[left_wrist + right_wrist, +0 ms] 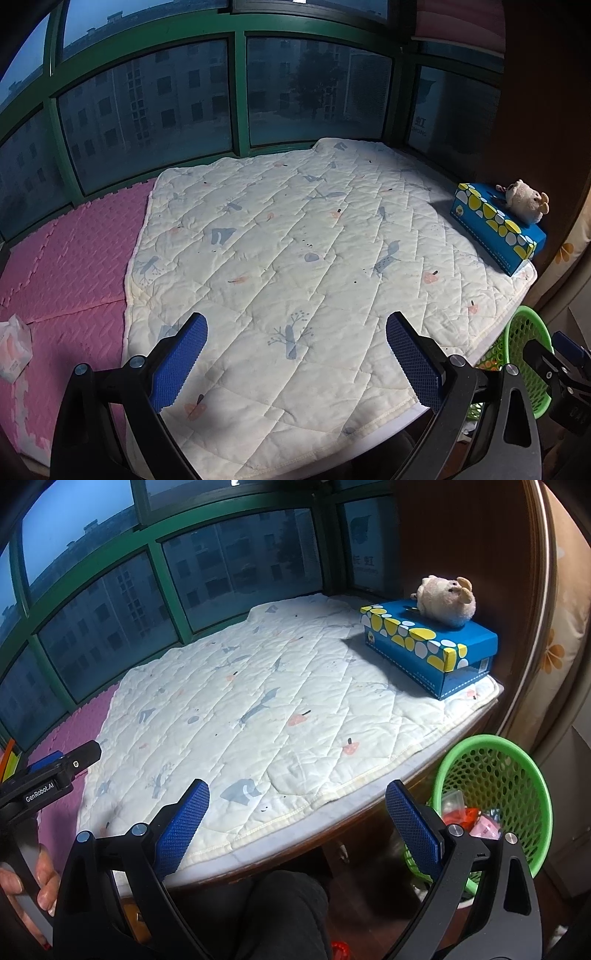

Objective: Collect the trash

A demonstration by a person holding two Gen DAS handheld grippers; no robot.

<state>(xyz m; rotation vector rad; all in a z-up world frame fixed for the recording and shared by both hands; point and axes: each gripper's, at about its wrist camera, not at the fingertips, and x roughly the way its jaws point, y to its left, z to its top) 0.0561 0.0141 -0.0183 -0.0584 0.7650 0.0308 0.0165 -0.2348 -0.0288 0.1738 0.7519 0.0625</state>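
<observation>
While both grippers hover with fingers spread wide and nothing between them, the only loose item left on the ledge looks to be a small white-and-pink packet [14,347] on the pink mat [74,258], far to the left. The green basket [495,786] stands below the ledge's right edge and already holds red, pink and clear scraps. The quilt [295,240] itself shows no litter that I can make out.

The main risk, as I judge it, is the long carry: the packet lies well apart from the basket, so a thin or slack grip by the left gripper [295,354] could let it slip onto the quilt or the floor. Its soft wrapper may also crush or slide on the foam. Whether it is trash at all is unclear.

The right gripper [297,823] hangs near the basket rim; a careless swing could knock the light basket over and spill it. In the right wrist view the left gripper sits close on the left, so the two could collide when crossing.

The blue box [428,650] with the plush toy [445,603] on top stands at the right rear, out of the way.
</observation>
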